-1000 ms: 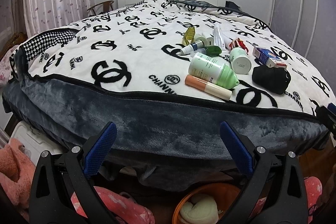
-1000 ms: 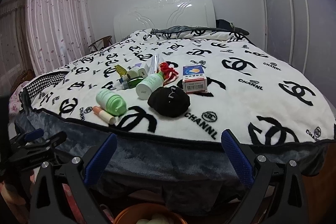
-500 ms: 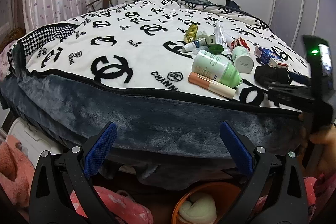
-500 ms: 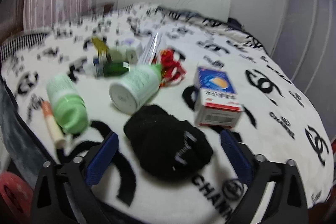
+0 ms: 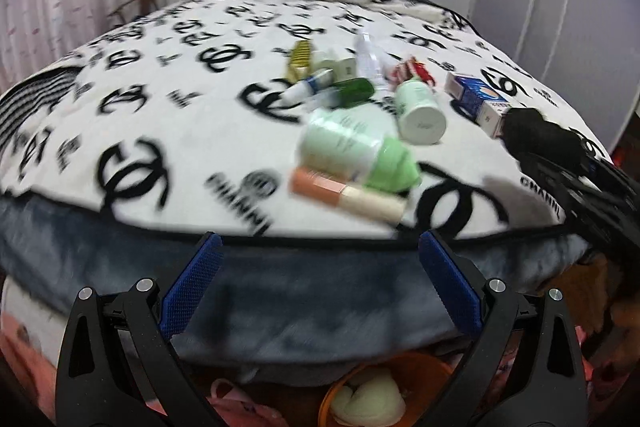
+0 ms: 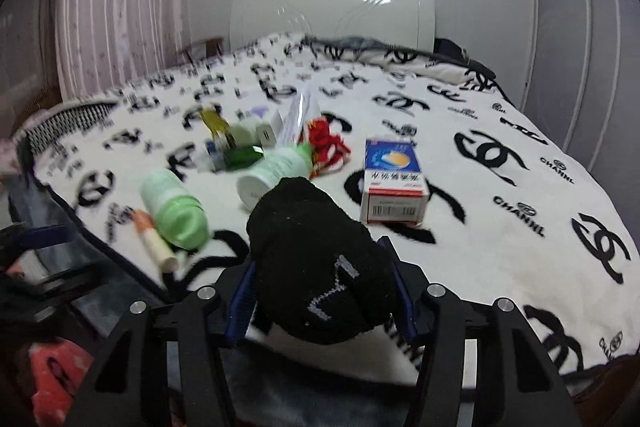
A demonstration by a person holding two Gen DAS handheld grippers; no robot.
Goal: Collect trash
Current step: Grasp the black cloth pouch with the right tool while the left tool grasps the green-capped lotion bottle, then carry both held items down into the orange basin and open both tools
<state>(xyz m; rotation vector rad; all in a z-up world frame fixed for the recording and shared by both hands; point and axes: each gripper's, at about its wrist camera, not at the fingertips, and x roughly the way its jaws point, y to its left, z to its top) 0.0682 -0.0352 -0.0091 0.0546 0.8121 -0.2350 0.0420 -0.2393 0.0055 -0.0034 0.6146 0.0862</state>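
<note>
Right wrist view: the right hand-held gripper (image 6: 320, 291) has the black sock (image 6: 316, 259) between its blue pads, and its jaws are closing on it, with the fabric bulging out above and ahead of them. The sock sits at the near edge of the bed (image 6: 520, 187), where the white logo blanket (image 6: 460, 131) ends in a black piping line and a grey plush border drops away.

Just beyond the sock lie the other items, bunched together: a white bottle with a green cap (image 6: 276, 169) touching the sock's far end, a blue and white box (image 6: 394, 183) to its right, a pale green bottle (image 6: 174, 207) and a peach tube (image 6: 154, 241) to its left near the edge, and a red tangle (image 6: 326, 147) farther back. The right half of the blanket, from the box to the wardrobe wall, is bare, as is the far stretch up to the white headboard (image 6: 332, 11).

In the left wrist view the left hand-held gripper (image 5: 320, 279) hangs with its jaws wide apart and nothing between them, in front of the grey border and below the blanket's edge. An orange bin (image 5: 384, 391) with pale crumpled stuff inside stands on the floor beneath it, close against the bed's side. The picture is motion-blurred, so small labels cannot be read.
</note>
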